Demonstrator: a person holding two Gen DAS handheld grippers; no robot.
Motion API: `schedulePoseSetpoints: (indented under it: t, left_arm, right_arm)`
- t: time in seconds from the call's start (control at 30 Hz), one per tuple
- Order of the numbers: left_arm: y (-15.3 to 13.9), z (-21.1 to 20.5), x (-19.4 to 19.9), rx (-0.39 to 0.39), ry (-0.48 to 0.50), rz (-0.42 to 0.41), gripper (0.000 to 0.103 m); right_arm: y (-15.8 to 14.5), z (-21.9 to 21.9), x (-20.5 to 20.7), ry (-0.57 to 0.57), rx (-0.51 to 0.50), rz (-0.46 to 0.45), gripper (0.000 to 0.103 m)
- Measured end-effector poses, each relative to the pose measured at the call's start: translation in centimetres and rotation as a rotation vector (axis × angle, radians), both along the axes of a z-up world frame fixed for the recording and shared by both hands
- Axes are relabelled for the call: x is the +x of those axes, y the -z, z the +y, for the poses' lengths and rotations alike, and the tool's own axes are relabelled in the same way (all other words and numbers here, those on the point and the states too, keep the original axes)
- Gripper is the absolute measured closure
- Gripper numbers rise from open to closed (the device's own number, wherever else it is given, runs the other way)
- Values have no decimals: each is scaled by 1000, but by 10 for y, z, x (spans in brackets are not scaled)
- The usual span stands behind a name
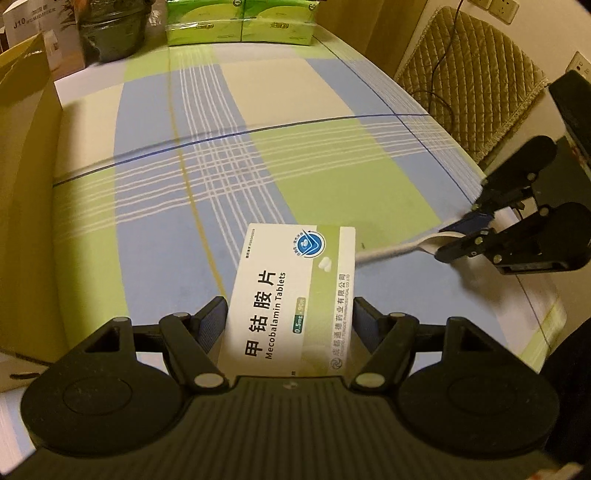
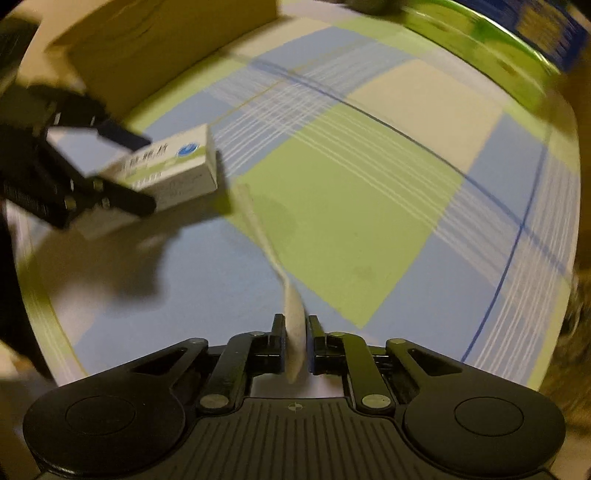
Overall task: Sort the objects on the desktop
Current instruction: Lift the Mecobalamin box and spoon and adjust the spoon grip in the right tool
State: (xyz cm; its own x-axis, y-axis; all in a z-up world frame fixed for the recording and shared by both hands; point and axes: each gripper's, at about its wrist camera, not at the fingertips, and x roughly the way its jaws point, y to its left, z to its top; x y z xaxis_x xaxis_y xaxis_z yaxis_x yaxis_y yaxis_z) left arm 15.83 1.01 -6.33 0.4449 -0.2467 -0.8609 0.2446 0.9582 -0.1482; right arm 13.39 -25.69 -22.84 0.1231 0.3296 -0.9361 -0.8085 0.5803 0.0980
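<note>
Left wrist view: the left gripper (image 1: 290, 317) has its two blue-padded fingers pressed against the long sides of a white and green medicine box (image 1: 291, 295) — the box reads "Mecobalamin Tablets" and juts forward from between them.
Medicine box position: held above the checked tablecloth (image 1: 207, 166), its far end pointing ahead of the left gripper; from the right wrist view the same medicine box (image 2: 173, 166) sits ahead and to the left, clear of the cloth.
Right gripper: the right gripper (image 2: 295, 332) is pinched tight on the broad end of a flat white spoon-like utensil (image 2: 291, 314), whose thin handle runs forward and slightly left.
Utensil tip: in the left wrist view the utensil (image 1: 391, 251) reaches in from the right gripper (image 1: 461, 236) at the right, its tip just beside the box's far right corner — contact cannot be told.
Left of the left gripper: a cardboard box (image 1: 26, 184) standing on the cloth.
Far ahead of the left gripper: green tissue packs (image 1: 240, 22), a dark pot (image 1: 110, 29).
Ahead and right of the left gripper: a quilted chair cushion (image 1: 469, 77) beyond the table edge.
Image quality: the right wrist view is motion-blurred.
</note>
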Motion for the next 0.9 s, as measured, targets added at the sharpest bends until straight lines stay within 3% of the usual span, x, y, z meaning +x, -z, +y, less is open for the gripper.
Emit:
schedulePoseSetpoints:
  t: [0.17,0.27,0.3,0.4,0.43,0.63,0.77,0.9]
  left_arm:
    - [-2,8,-1,-9,-50,-30,34]
    - [0,13,-1,-28,-79,-45,34]
    - [1,13,-1,-35,-84,-50,34]
    - [3,10,-4,-36,-66,-86,34]
    - [4,8,-6,-31,-59,-98,34]
    - [4,4,-7,-9,-36,-143,30]
    - [0,2,-10,-12,-12,-178,26]
    - [3,1,-9,2,-12,-171,25]
  right_arm:
    - [4,-14,5,307,124,139,96]
    - [5,-22,3,425,191,114,94]
    - [4,-23,-1,449,194,87,88]
    - [-6,-20,-18,490,184,-43,41]
    - [-10,-19,-30,484,197,-93,39]
    - [4,-1,-63,346,160,-250,39]
    - [11,1,-70,305,164,-305,40]
    - [17,1,-73,283,139,-328,54]
